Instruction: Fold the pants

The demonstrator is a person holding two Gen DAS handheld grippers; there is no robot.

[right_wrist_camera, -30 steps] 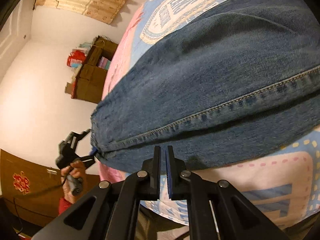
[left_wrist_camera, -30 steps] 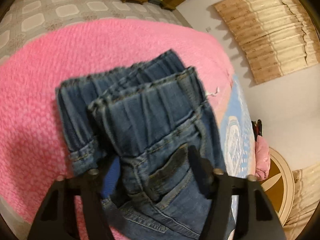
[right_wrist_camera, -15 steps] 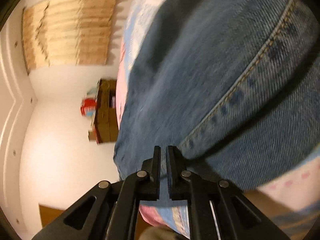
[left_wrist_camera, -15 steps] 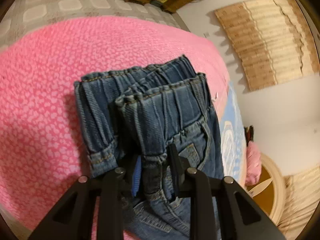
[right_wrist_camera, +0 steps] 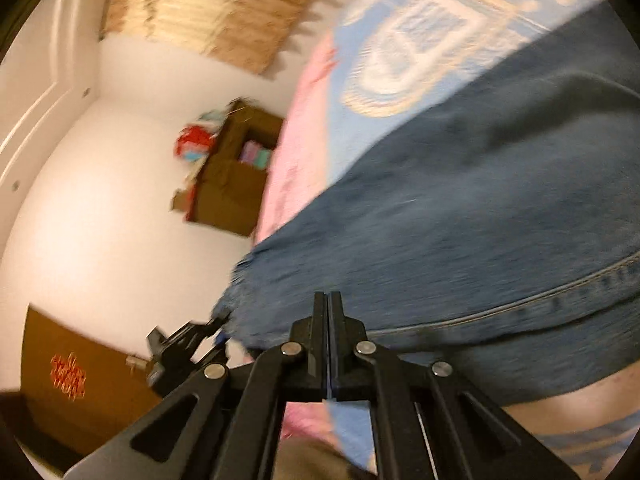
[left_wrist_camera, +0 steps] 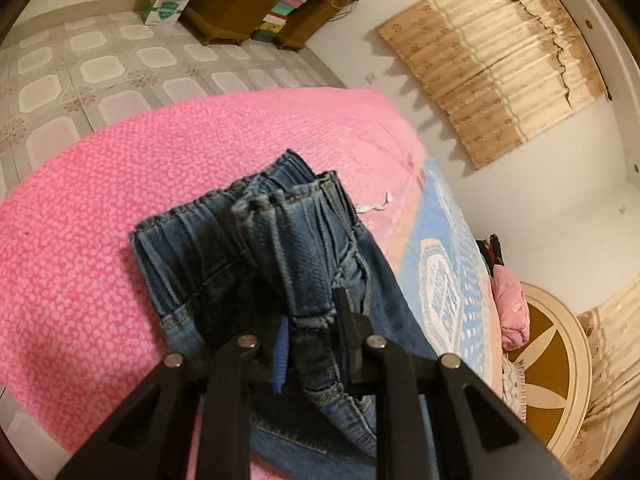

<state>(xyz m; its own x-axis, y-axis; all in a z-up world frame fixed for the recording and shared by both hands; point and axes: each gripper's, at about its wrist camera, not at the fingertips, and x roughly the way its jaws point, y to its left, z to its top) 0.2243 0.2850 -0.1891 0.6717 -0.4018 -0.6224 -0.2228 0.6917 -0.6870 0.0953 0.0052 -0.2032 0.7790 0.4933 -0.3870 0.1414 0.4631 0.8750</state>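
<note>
On the bed, over the pink blanket (left_wrist_camera: 100,216), the jeans (left_wrist_camera: 280,248) lay with their elastic waistband bunched up at the near end, and the left claw (left_wrist_camera: 310,344) had just been closing on it. Its fingers now pinched a gathered wad of waistband denim, the blue pad pressed to one side of the cloth and the black finger to the other. Over in the right wrist view, badly blurred, a leg of the same jeans (right_wrist_camera: 460,220) stretched across the blue-and-white bedspread (right_wrist_camera: 420,32), and the right claw (right_wrist_camera: 329,312) hovered at the hem edge with its fingers pressed flat together. Nothing could be seen between them, so that one looked empty-handed! The left claw (right_wrist_camera: 216,328) showed there too, far off at the waist end. By the look of it, this was the grab-and-lift stage of a fold. Next, presumably, the right claw needed to spread, take the hem, and both ends could be carried together.
</note>
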